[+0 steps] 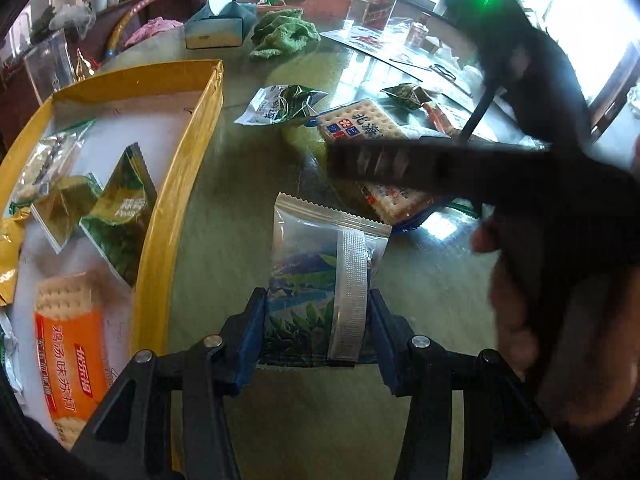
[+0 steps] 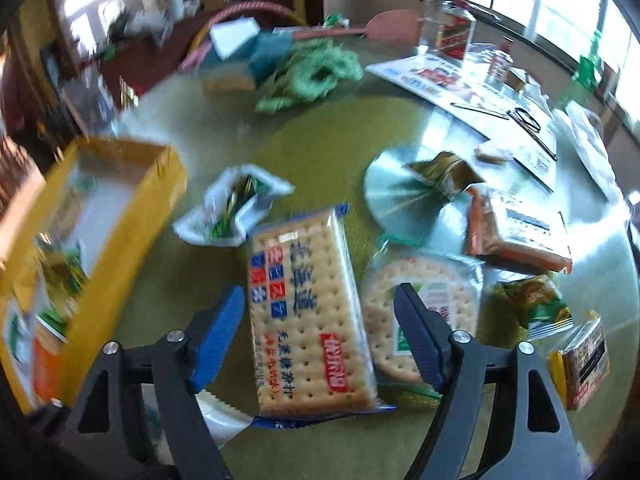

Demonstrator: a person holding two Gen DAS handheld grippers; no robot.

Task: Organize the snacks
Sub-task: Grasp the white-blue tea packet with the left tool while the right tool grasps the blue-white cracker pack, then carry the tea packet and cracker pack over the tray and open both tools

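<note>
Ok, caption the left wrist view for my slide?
Left gripper clamps a tea-leaf sachet beside the yellow box.

Yellow box (image 1: pixel 176 184), orange cracker pack (image 1: pixel 72 344), leaf-printed green sachet (image 1: pixel 308 300), seemingly greenish tabletop (image 1: pixel 240 208).

I see a glossy plastic sachet (image 1: pixel 316 280), a shiny gold-foil box (image 1: pixel 176 200), a fuzzy green cloth (image 1: pixel 284 36) and a glassy table (image 1: pixel 224 216).

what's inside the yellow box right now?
Yellow box: an orange cracker pack, green sachets and a clear-wrapped snack on its white floor. The near-left corner is out of frame.
</note>
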